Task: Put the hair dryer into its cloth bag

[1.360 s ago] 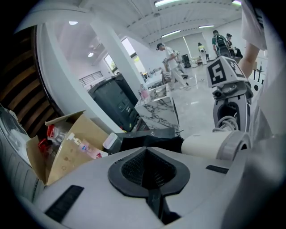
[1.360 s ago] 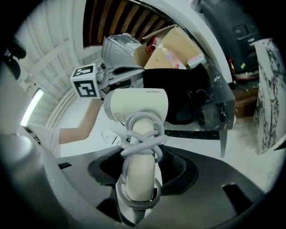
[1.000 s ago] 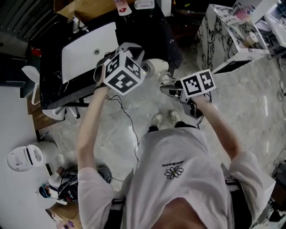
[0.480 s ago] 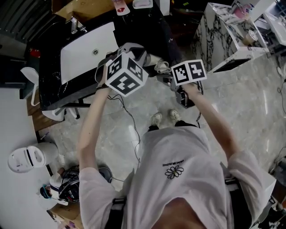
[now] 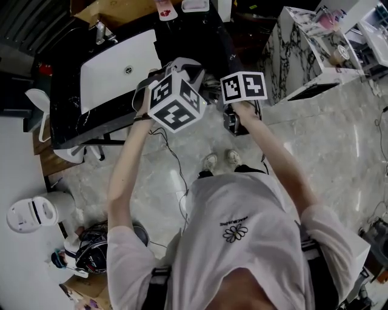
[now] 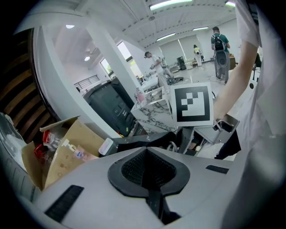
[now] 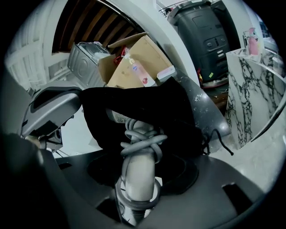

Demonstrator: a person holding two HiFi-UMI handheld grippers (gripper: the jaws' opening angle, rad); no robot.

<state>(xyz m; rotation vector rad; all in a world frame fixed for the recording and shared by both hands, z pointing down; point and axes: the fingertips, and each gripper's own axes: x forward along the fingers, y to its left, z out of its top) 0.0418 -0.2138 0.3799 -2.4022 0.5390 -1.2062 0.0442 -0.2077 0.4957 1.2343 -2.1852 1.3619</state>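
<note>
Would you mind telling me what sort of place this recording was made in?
Probably a large indoor workshop or test hall with mock home fixtures: a white sink in a black counter, a marble-patterned counter, and ceiling strip lights over an open floor.

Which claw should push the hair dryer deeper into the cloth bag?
Right. The right claw grips the hair dryer by its cord-wrapped handle, its head already inside the cloth bag. The left claw is shut, apparently pinching the bag's rim.
</note>
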